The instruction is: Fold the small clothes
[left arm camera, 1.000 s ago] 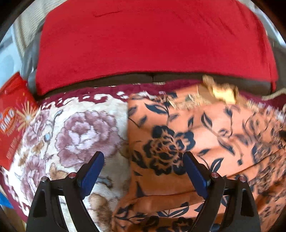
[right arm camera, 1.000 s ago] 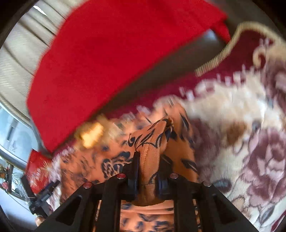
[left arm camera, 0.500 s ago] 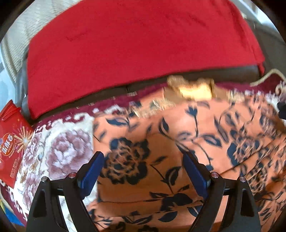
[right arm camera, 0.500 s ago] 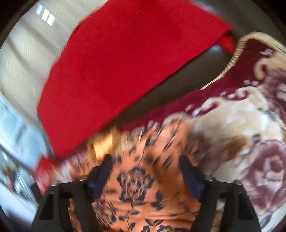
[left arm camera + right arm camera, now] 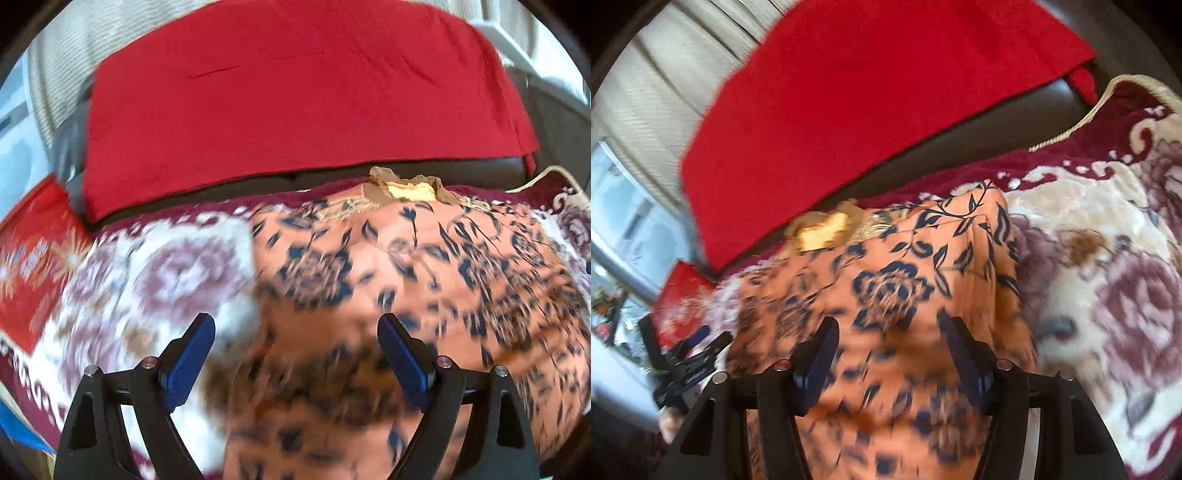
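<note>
The orange floral garment (image 5: 905, 295) is lying folded on the patterned blanket (image 5: 1108, 258); the right gripper (image 5: 886, 354) is opening, gripping nothing; the left gripper (image 5: 295, 354) is gaping wide and empty, freeing both for the next fold.

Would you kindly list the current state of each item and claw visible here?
Orange floral-print cloth garment: folded, lying on the blanket, released.
Cream-and-maroon floral plush blanket: spread flat under the garment.
Red fabric cover: draped over the backrest.
Left claw: open, empty.
Right claw: opening, gripping nothing.
</note>
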A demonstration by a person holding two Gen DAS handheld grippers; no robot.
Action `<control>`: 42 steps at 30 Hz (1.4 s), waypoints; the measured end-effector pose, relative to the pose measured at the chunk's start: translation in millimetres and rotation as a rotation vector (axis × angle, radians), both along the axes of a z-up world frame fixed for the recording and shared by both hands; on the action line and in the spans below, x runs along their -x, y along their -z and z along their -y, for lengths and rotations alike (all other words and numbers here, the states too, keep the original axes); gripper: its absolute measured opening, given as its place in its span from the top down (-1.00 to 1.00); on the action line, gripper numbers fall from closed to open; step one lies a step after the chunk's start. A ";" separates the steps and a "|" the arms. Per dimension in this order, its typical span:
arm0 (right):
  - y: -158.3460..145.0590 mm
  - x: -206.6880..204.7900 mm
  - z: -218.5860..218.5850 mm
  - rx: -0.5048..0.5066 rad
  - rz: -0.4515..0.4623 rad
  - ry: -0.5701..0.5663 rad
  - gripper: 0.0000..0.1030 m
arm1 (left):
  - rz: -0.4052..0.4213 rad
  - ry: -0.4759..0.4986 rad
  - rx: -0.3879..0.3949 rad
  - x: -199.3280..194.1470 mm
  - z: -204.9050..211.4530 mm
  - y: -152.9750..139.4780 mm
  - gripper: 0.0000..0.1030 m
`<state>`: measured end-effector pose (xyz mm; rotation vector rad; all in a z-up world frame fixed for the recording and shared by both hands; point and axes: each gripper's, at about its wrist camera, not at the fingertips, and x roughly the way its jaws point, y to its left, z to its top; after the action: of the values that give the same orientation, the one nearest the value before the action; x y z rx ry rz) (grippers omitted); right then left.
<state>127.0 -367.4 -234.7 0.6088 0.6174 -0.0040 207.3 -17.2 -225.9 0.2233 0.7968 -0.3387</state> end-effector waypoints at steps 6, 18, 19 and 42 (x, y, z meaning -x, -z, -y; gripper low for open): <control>18.5 93.1 -3.0 -0.085 0.045 -0.008 -0.43 | -0.124 -0.079 0.087 68.4 -72.8 26.6 -0.75; 113.0 168.0 -43.0 -0.126 -0.268 -0.018 -0.44 | -0.403 -0.242 0.164 156.8 -135.9 82.4 -0.75; 120.2 165.0 -45.7 -0.119 -0.294 -0.017 -0.43 | -0.412 -0.251 0.174 157.1 -139.4 84.1 -0.75; 170.9 140.9 -55.5 -0.239 -0.272 -0.017 0.38 | -0.502 -0.178 0.309 140.9 -127.7 108.2 0.89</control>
<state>-13.8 -311.9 -405.6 0.8428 0.8946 0.0029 66.3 110.4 -334.1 -0.2329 1.2351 -0.3483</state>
